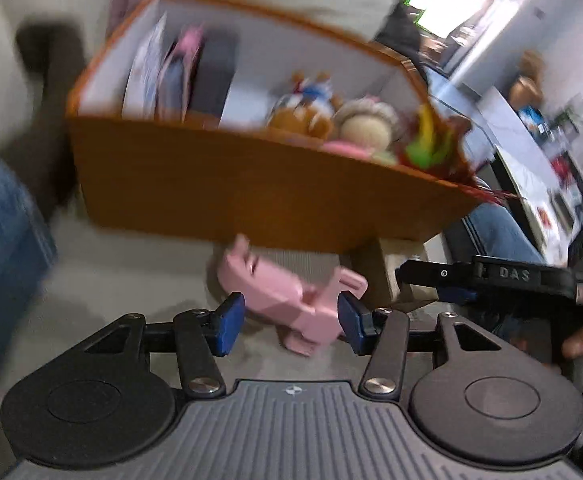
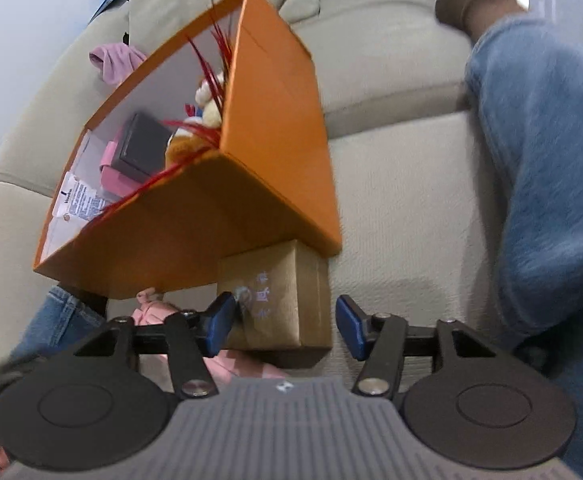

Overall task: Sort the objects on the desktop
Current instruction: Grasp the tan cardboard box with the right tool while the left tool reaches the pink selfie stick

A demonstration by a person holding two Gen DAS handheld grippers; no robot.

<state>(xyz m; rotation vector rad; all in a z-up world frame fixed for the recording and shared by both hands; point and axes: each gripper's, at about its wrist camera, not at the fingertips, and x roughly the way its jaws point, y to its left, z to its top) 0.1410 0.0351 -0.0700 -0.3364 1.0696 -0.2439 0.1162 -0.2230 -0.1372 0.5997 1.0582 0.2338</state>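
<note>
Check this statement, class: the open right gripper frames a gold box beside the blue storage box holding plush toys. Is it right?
One detail is wrong: the storage box is orange, not blue, as the right wrist view shows. The open right gripper does frame the gold box, and plush toys sit inside.

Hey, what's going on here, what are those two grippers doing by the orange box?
A person is sorting things on a beige sofa with a handheld gripper in each hand. The left gripper is open around a pink plastic object lying in front of the orange box. The right gripper is open around a small gold box beside it; neither looks clamped yet. The orange box already holds plush toys, booklets and a dark case.
</note>
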